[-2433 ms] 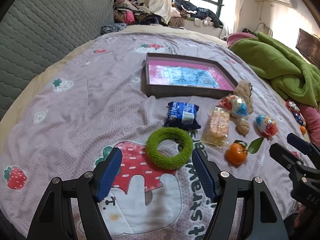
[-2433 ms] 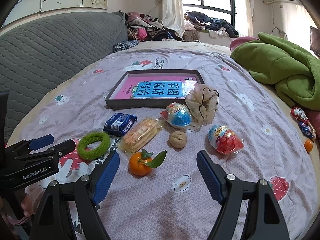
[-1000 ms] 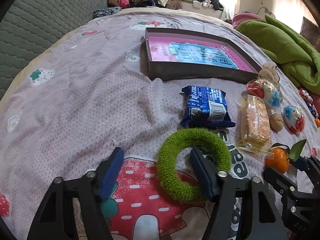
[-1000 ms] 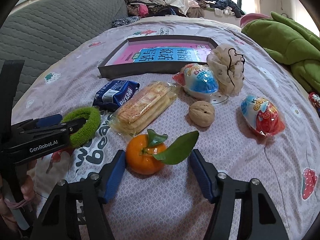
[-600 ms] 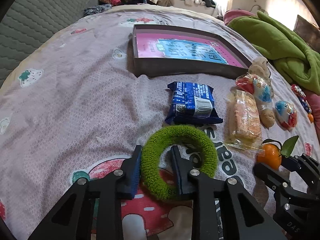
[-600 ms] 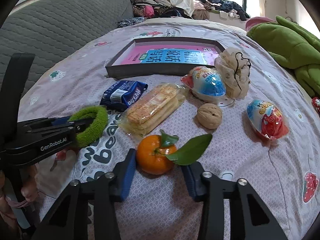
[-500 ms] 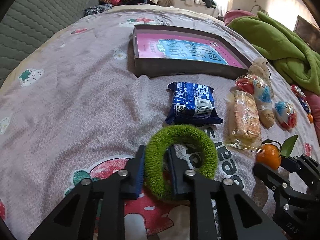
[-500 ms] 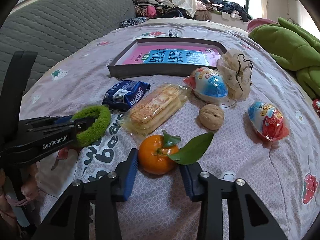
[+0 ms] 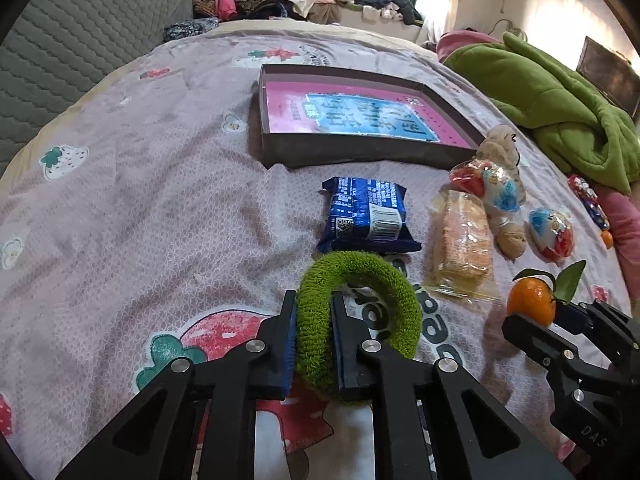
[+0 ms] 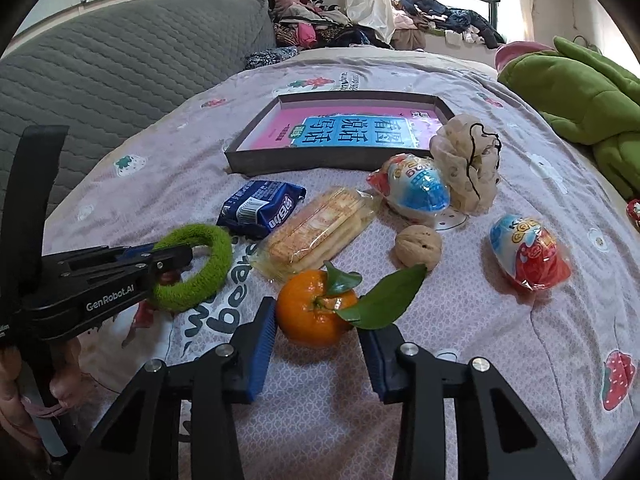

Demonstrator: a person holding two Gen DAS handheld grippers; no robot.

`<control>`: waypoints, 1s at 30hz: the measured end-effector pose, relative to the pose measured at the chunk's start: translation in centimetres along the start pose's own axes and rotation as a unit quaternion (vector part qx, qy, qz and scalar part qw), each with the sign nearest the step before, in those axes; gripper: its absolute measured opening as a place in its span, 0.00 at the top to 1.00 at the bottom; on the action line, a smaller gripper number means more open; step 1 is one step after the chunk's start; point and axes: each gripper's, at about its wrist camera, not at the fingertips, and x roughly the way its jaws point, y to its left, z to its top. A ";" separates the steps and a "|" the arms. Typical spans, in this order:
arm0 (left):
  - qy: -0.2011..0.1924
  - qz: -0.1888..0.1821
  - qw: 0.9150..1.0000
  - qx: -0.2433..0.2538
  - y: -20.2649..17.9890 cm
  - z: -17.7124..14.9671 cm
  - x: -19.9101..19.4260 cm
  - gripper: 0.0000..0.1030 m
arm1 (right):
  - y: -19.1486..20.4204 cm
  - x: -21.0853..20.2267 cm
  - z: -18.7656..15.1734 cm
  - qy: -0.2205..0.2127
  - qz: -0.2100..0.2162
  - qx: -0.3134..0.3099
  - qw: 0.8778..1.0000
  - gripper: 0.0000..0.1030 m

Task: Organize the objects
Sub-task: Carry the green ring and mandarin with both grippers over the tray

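L tool [image 9: 313,330] astride green ring [image 9: 394,298]

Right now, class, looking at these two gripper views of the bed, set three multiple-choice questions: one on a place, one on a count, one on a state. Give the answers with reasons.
1. Where does the blue snack packet lie?
A. inside the shallow box
B. between the shallow box and the green ring
C. on the green blanket

2. How many foil-wrapped toy eggs lie on the bedspread near the biscuits?
A. one
B. two
C. four

3. What is the left gripper doing?
A. pinching the green ring's band
B. hanging open above the walnut
C. holding the orange

Answers:
1 B: the packet sits in front of the box, just beyond the ring.
2 B: one egg by the beige puff, another egg further right.
3 A: one finger is inside the ring, one outside, pressed on its band.
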 end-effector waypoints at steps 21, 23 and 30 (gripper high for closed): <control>-0.037 0.005 0.999 0.012 -2.0 1.6 -3.8 0.86 | -0.9 -2.3 1.1 -0.025 0.001 0.002 1.000 0.61; -0.039 0.006 0.999 0.016 -2.4 1.8 -3.9 0.86 | -1.1 -2.5 1.3 -0.027 0.003 0.007 1.000 0.61; -0.042 0.006 0.999 0.024 -3.2 3.0 -4.1 0.86 | -1.9 -3.4 2.9 -0.043 -0.004 0.008 0.999 0.61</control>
